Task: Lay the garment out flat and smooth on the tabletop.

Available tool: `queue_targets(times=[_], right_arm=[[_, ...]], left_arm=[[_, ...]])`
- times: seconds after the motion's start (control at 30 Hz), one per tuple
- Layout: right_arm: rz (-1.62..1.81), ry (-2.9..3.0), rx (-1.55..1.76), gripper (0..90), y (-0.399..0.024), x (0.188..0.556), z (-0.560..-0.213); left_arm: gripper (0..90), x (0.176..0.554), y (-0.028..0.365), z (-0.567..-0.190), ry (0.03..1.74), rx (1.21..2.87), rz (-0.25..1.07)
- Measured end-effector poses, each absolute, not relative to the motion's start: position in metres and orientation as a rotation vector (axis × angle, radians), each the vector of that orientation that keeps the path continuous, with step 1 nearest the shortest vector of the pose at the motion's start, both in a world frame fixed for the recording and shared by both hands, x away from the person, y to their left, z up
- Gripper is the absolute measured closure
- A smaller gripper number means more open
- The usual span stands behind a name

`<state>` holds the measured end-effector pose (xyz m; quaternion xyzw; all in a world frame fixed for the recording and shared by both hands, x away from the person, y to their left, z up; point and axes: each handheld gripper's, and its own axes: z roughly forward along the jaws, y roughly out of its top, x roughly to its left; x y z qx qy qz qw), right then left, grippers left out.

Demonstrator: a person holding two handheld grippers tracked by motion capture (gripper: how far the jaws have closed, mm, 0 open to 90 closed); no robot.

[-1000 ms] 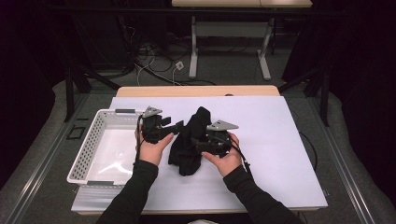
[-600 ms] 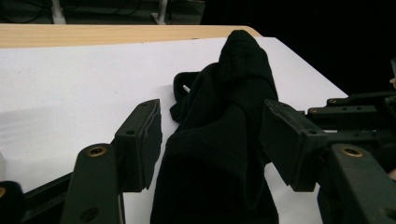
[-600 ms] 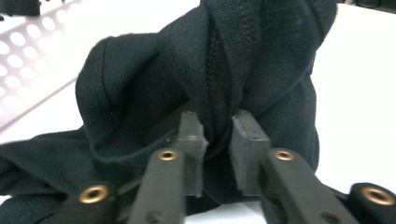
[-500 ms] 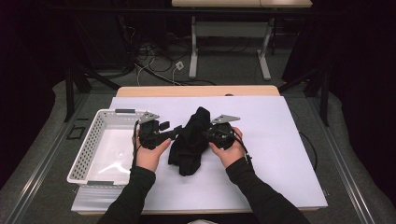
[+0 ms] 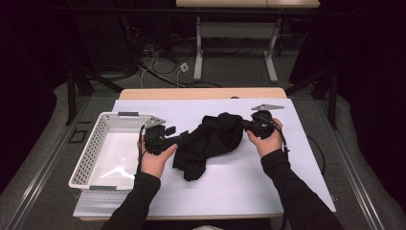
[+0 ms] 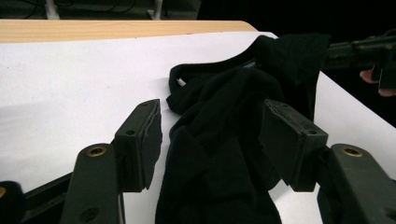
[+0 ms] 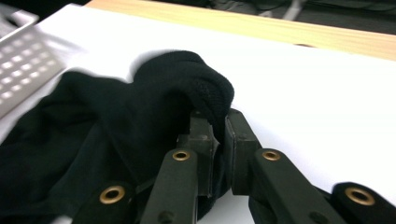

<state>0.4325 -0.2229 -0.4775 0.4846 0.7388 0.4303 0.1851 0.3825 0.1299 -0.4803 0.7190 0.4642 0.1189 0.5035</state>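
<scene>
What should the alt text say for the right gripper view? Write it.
The right gripper is shut on a fold of a black knit garment that lies bunched on a white table cover. A white perforated basket sits at the left edge, and a bare wooden table edge runs behind.

Bright white tabletop (image 5: 297, 172), dark surroundings, soft focus, blurred cloth (image 7: 116, 121) edges

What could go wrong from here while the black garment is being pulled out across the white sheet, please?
The right gripper pinches only a small fold of the black garment, so the cloth could slip out as it is drawn sideways. The left gripper has cloth between its jaws but no pad presses on it, so the bundle may simply drag along. The trailing end could also bunch up near the white basket.
</scene>
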Motion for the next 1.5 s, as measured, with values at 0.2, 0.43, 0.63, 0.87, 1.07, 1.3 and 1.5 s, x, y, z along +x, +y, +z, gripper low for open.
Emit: queue_targets(times=[0.2, 0.43, 0.63, 0.87, 1.07, 1.3, 1.5], right_arm=[[1.182, 2.003, 1.445, 83.7, -0.26, 0.443, -0.474], [1.158, 1.935, 1.545, 82.1, -0.285, 0.452, -0.481], [1.126, 1.945, 1.554, 68.0, -0.283, 0.452, -0.488], [1.137, 1.961, 1.494, 58.8, -0.274, 0.443, -0.483], [1.151, 2.032, 1.411, 56.3, -0.254, 0.429, -0.487], [1.162, 2.14, 1.327, 54.4, -0.228, 0.406, -0.496], [1.159, 2.236, 1.281, 54.0, -0.208, 0.385, -0.512]], left_arm=[[38.7, 0.383, 0.124, -0.482, 1.114, 1.747, 0.282], [38.8, 0.384, 0.119, -0.485, 1.109, 1.759, 0.272], [38.8, 0.383, 0.118, -0.488, 1.1, 1.766, 0.262], [38.9, 0.377, 0.118, -0.49, 1.087, 1.76, 0.261], [39.0, 0.37, 0.117, -0.49, 1.061, 1.762, 0.264], [39.0, 0.362, 0.118, -0.49, 1.043, 1.753, 0.269], [39.4, 0.356, 0.119, -0.49, 1.026, 1.755, 0.239]])
